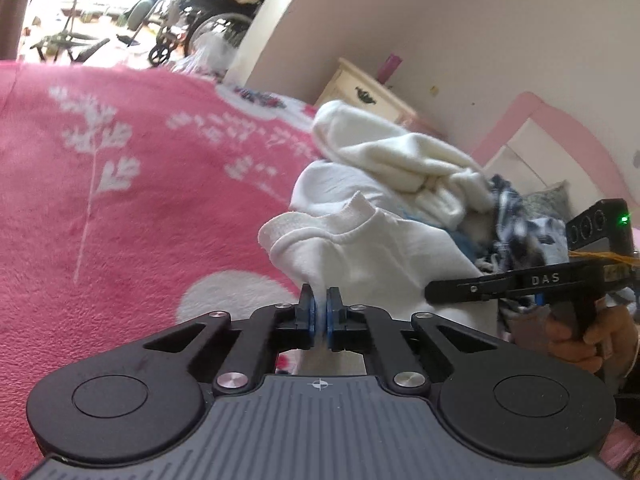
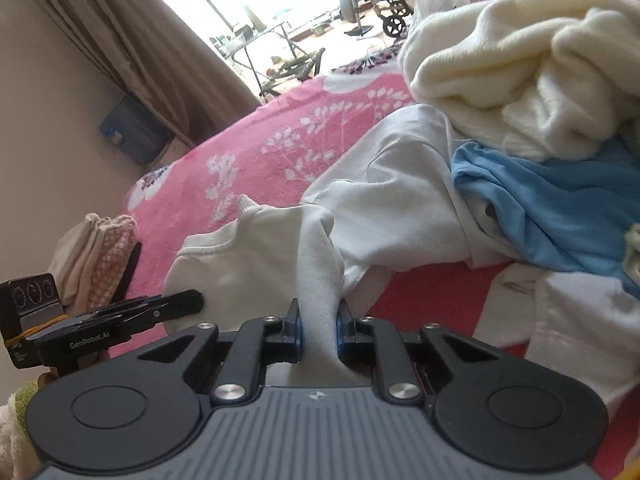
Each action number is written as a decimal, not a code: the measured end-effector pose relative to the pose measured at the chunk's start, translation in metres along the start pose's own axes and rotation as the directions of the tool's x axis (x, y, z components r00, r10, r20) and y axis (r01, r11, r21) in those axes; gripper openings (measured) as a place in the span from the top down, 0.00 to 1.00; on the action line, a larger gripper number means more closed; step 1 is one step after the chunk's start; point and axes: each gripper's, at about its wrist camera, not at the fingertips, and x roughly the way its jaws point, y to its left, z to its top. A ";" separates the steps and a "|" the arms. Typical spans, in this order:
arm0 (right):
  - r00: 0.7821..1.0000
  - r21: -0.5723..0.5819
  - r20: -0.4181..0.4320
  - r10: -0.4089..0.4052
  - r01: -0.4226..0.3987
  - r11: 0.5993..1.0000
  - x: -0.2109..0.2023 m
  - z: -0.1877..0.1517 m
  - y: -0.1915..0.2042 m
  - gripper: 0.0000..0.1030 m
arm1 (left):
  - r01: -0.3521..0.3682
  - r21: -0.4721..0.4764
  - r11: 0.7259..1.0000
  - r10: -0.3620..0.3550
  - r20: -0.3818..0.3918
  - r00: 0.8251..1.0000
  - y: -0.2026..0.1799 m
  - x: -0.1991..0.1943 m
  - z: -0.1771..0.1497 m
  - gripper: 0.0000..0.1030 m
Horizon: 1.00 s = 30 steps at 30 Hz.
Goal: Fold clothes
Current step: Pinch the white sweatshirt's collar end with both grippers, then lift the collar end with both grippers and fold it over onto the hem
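Both claws were clamped on the white sweatshirt [image 1: 360, 248]: left gripper [image 1: 320, 316] pinched thin fabric below the ribbed collar, right gripper [image 2: 319, 330] bit a thicker bunched fold. The garment lay at the near edge of the laundry pile [image 2: 520, 92], right of centre on the pink blanket [image 1: 140, 200]. Soft, light and floppy; likely best held at the shoulders. Bedroom: nightstand [image 1: 372, 92] far right, curtain [image 2: 132, 32] left.

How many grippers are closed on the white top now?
2. The left gripper pinches the white top at its near edge; the right gripper clamps a thicker fold of it, beside the left one. None is hidden.
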 end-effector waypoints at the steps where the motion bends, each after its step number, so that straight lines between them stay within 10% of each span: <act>1: 1.000 0.010 0.005 0.000 0.000 1.000 -0.004 -0.001 0.000 0.83 | 0.002 0.009 1.000 -0.002 0.003 1.000 -0.004 -0.003 0.000 0.97; 14: 0.999 0.149 0.032 0.031 -0.035 0.988 -0.024 -0.022 -0.002 0.79 | 0.030 0.140 0.990 -0.033 0.023 0.999 -0.049 -0.039 -0.011 0.97; 30: 0.992 -0.015 0.083 0.095 -0.094 0.995 -0.107 -0.087 0.021 0.85 | 0.150 0.372 0.916 -0.170 0.020 0.985 -0.110 -0.106 -0.052 0.97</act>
